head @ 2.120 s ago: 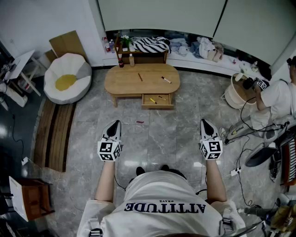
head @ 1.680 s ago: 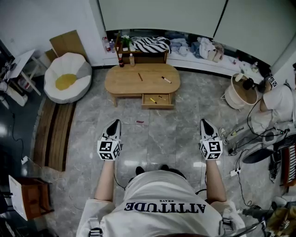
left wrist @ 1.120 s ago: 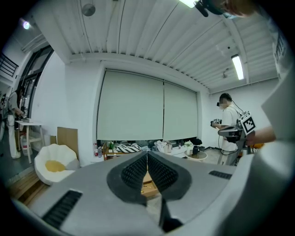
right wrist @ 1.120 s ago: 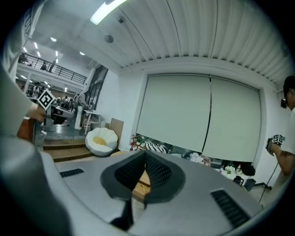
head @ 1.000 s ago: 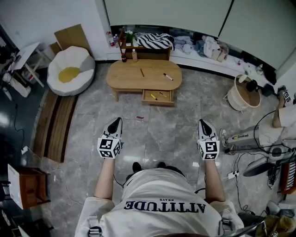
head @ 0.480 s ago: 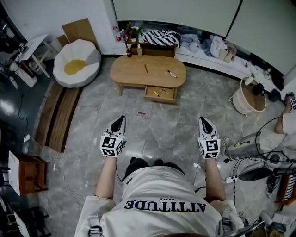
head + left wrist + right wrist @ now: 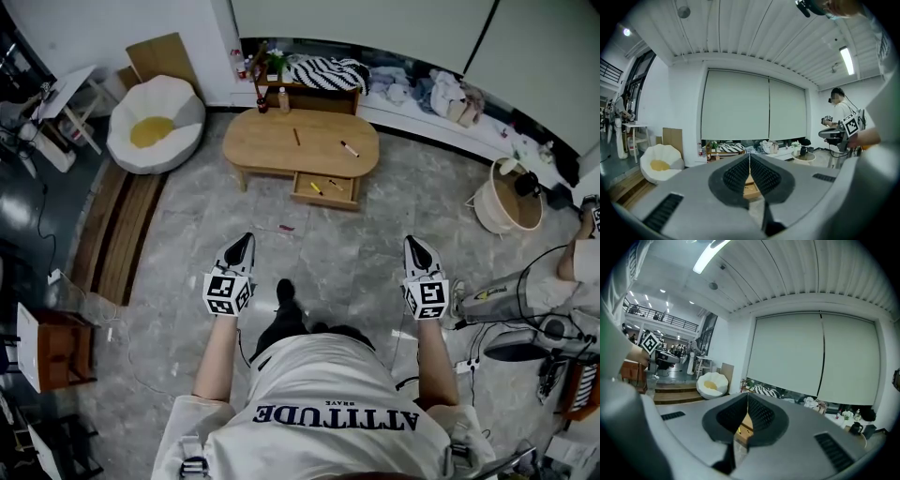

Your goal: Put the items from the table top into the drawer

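A low oval wooden table (image 7: pixel 272 150) stands ahead across the floor, its drawer (image 7: pixel 325 200) pulled open at the front. Two pens lie on the top: a dark red one (image 7: pixel 296 137) and a white-and-red one (image 7: pixel 350 148). Inside the drawer lie a yellow pen (image 7: pixel 316 187) and another small one (image 7: pixel 336 186). My left gripper (image 7: pixel 242 244) and right gripper (image 7: pixel 413 246) are both shut and empty, held level well short of the table. Each gripper view shows closed jaws with the drawer behind.
A small red item (image 7: pixel 287 227) lies on the marble floor before the table. A white and yellow beanbag (image 7: pixel 157 123) sits at the left, a shelf (image 7: pixel 302 91) behind the table, a round basket (image 7: pixel 506 194) and cables at the right. Another person (image 7: pixel 841 123) stands at the right.
I have walked toward the table: it and the drawer appear nearer and shifted right. One foot now steps forward. Both grippers stay shut and level.
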Tool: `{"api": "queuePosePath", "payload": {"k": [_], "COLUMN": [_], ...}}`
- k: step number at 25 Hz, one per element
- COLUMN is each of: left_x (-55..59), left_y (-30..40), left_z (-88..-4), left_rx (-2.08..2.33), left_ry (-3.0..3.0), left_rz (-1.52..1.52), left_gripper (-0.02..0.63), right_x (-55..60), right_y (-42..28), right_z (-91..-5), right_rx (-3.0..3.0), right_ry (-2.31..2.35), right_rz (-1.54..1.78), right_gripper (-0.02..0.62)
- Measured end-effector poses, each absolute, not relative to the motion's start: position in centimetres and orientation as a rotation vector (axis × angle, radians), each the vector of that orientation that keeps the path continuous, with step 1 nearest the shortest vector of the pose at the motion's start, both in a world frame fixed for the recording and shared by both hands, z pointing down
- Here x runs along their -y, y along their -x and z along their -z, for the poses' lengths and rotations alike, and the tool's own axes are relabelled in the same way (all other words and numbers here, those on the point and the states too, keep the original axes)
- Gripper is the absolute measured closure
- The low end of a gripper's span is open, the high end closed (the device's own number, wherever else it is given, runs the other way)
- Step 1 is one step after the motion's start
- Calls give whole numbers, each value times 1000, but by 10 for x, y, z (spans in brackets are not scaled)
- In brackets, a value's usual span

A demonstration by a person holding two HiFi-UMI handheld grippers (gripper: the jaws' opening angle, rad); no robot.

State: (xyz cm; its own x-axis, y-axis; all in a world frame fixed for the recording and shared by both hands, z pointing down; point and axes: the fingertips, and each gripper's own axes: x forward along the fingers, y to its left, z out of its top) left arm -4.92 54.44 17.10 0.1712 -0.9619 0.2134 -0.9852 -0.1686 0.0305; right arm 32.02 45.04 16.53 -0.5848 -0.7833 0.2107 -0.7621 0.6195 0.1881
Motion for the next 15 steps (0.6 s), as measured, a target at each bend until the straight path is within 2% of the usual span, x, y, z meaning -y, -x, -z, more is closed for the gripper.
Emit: {"api": "queuePosePath", "payload": {"k": [15], "left_x": [-448], "left_y": [109], "left_z": [-198], "left_rx": [1857], "left_ry": [-2253], "left_rz": [-217], "left_gripper": [583], "right_x": [-373], "right_y": [-280], "right_z": [-177], "right_rx": [2499], "right_ry": [-1343], "right_rz": [52], "right_gripper": [575]}}
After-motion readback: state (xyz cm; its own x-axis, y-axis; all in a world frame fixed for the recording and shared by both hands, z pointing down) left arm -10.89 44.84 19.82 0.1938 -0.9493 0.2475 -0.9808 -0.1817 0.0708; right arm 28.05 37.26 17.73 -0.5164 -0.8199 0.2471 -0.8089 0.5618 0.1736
